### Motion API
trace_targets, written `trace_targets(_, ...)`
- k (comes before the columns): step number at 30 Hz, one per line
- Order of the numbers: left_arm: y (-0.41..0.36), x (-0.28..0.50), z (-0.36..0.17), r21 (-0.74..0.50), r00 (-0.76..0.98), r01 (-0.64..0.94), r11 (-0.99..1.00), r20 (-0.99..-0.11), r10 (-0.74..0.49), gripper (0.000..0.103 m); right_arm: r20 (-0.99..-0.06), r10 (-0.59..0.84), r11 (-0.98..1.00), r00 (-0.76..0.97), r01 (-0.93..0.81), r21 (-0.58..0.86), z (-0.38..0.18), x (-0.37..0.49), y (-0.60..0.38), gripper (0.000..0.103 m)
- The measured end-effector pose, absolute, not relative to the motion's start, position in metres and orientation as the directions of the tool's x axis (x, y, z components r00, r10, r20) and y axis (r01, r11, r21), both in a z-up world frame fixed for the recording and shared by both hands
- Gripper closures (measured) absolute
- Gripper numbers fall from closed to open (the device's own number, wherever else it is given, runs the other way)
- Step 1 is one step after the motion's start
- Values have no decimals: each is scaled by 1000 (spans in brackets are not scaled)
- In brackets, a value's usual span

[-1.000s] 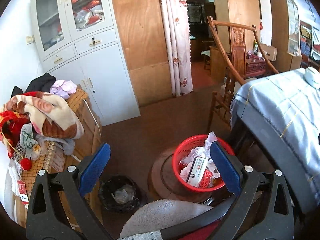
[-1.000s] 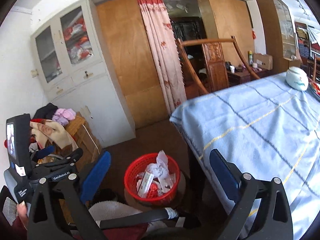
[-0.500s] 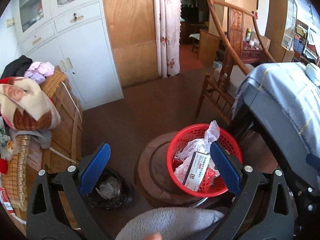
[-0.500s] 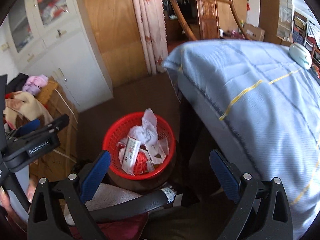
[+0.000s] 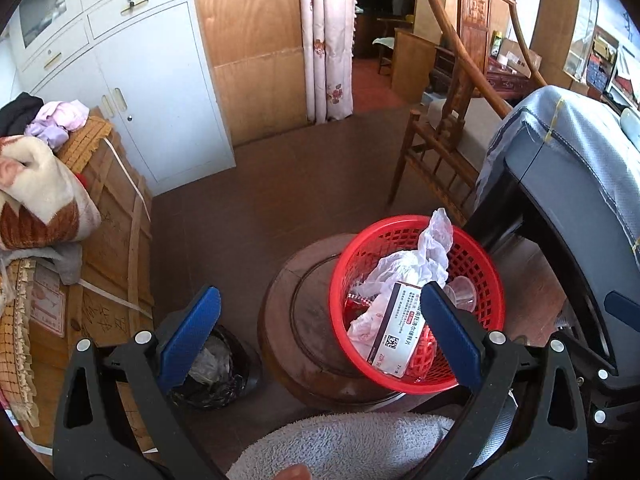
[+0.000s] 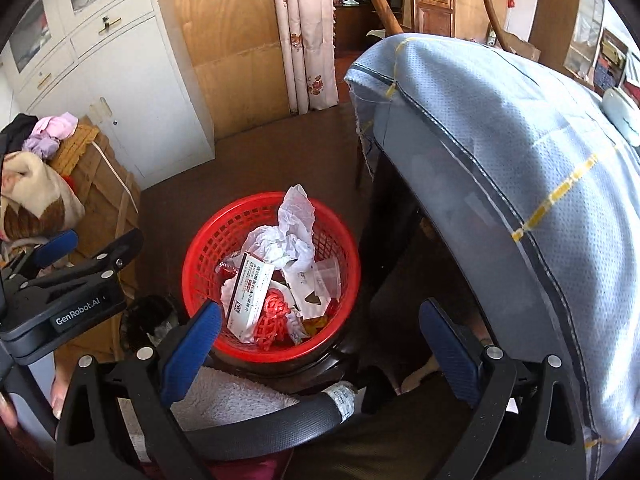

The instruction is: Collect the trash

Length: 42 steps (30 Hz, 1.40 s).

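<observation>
My left gripper (image 5: 320,320) hangs spread wide and empty above the red basket (image 5: 416,308); my right gripper (image 6: 320,332) is equally wide, empty, over the same basket; crumpled paper (image 6: 286,240) and a white box (image 6: 250,296) lie inside it; the blue-clothed table (image 6: 520,168) stands just beside it.

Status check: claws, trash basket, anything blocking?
Both claws open, empty: left claw, right claw. Red basket full, on wooden stool. Nothing blocking.

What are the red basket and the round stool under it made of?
The basket looks like moulded plastic: bright, even red, slightly glossy, with a regular lattice of holes in its wall. The stool looks like dark wood with a worn, dull polish: brown, with turned rings on top. Its grain is too blurred to confirm.
</observation>
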State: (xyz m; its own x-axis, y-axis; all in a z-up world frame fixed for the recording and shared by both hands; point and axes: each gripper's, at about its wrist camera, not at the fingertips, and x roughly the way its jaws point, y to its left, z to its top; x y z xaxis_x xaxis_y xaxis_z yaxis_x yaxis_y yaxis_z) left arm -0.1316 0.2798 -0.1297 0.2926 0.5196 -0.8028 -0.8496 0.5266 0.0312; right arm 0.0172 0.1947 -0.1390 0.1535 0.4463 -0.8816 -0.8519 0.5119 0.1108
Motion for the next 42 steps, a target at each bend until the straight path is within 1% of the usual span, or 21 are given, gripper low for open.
trace_targets(8, 275, -131, -127, 28, 309, -842, 538, -793, 525, 7, -884, 447, 530, 133, -836, 142, -145, 22, 190, 6)
trace_targets(37, 262, -124, -121, 48, 330, -817, 574, -778, 535, 7, -874, 470, 529, 126, -832, 165, -144, 16, 177, 6)
trace_targets(42, 260, -123, -120, 88, 313, -818, 569, -761, 569, 7, -874, 470, 528, 126, -833, 164, -144, 15, 178, 6)
